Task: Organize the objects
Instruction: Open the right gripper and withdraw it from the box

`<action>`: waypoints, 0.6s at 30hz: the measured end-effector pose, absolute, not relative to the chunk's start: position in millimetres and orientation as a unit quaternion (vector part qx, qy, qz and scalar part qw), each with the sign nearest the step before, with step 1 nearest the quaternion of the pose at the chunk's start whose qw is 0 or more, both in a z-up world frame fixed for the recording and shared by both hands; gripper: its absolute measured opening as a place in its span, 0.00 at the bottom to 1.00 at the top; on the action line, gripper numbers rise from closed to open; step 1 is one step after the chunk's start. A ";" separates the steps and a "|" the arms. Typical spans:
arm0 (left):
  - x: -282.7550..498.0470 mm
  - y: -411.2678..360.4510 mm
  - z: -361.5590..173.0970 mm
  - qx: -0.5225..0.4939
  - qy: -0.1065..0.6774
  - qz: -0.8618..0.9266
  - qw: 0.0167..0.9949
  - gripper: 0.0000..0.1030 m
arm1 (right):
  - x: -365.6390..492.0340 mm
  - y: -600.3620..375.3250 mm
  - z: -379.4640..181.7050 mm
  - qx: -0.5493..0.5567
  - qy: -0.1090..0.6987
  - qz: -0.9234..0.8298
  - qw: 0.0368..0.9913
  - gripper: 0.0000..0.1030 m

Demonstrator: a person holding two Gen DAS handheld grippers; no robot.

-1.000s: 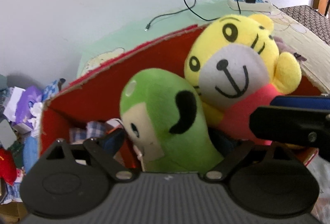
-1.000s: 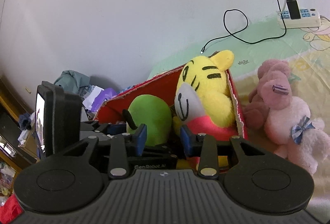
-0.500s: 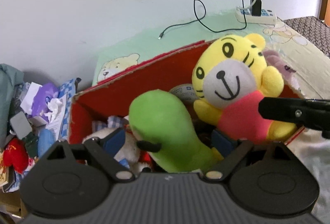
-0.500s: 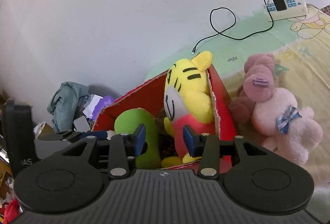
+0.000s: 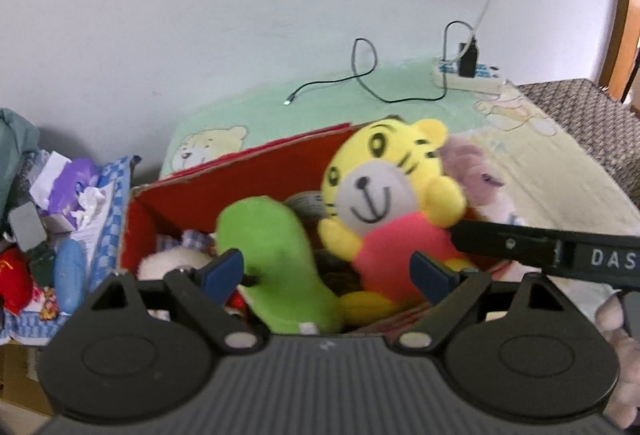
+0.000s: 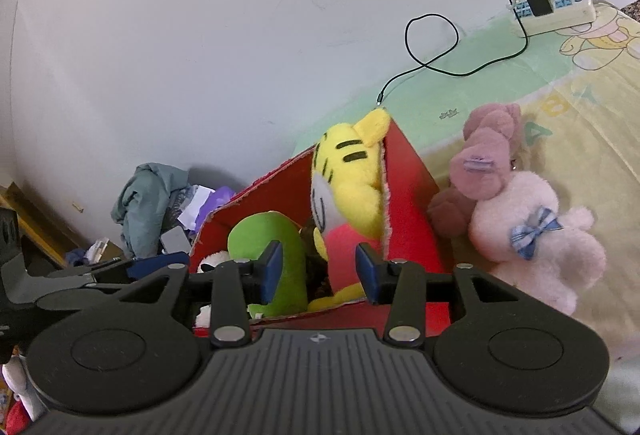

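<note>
Hovering both grippers, left gripper [image 5: 324, 271] and right gripper [image 6: 318, 269], jaws spread and empty, over the red cardboard box [image 6: 404, 195] at frame centre holding yellow tiger plush [image 5: 384, 195] and green plush [image 5: 272, 247]. I judge the next pick is the pink bunny plush [image 6: 532, 227], lying right of the box on the bed sheet [image 6: 500, 83].

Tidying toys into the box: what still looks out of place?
The pink plush lies on the bed outside the red box, against its wall, while the yellow tiger and green plush sit inside.
</note>
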State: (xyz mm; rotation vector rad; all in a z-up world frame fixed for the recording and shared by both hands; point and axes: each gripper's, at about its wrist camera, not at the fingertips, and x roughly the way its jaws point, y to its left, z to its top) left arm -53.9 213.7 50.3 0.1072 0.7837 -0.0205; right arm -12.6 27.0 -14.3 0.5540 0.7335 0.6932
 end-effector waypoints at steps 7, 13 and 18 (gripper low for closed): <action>-58.3 192.0 56.0 0.015 0.378 -0.028 0.925 0.87 | -5.7 -12.5 -15.4 0.263 0.349 0.328 0.837 0.44; -63.2 165.2 57.0 -0.004 0.374 -0.057 0.925 0.87 | 15.1 -53.2 -36.9 0.255 0.387 0.269 0.844 0.45; -68.2 135.9 51.2 -0.007 0.383 -0.096 0.919 0.87 | 30.2 -69.7 -57.9 0.214 0.416 0.256 0.846 0.50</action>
